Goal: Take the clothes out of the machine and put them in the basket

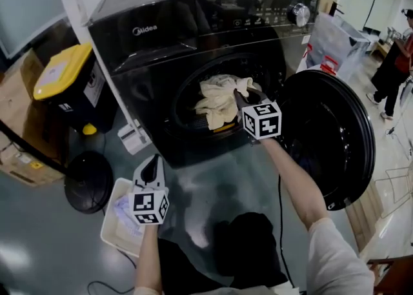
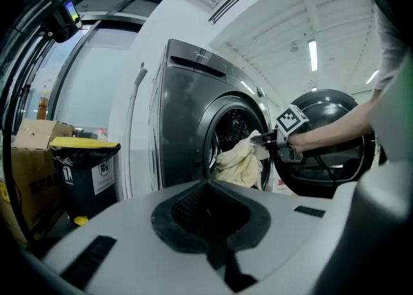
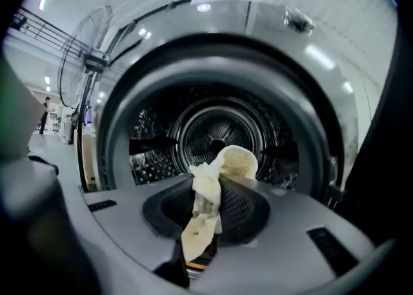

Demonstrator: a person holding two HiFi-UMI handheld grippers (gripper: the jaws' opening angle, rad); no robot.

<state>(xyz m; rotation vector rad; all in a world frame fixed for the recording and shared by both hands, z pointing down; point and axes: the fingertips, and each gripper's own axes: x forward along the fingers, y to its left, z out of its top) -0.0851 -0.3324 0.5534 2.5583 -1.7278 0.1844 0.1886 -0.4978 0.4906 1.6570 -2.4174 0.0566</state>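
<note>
Since my right gripper point(image 1: 237, 99) only has a small pinch of the cream cloth point(image 1: 216, 101), that's the bit I'm worried about. Its jaws are nearly together, clamped on one bunched fold. Most of the fabric hangs loose at the mouth of the washing machine point(image 1: 161, 42), draped over the lower lip of the opening, in front of the drum point(image 3: 216, 135). If the rest is heavier than it looks, or tangled with something deeper inside, I reckon the fold could slide out of the pads. Then the whole lot flops back in or lands on the floor.

Other snag risk: the open door point(image 1: 332, 135) sits right beside my right arm, and a trailing end could catch on it or on the lip as the cloth comes out. Can't tell from here whether anything's hooked already.

Then there's the carry. The basket point(image 1: 111, 206) is down on the floor to the left of the machine, well apart from the opening. A long dangling cloth could drag on the floor or end up half over the rim. My left gripper point(image 1: 150, 166) hangs above the basket with its jaws together and nothing in them, so it's no help catching a drop unless I open it first.
</note>
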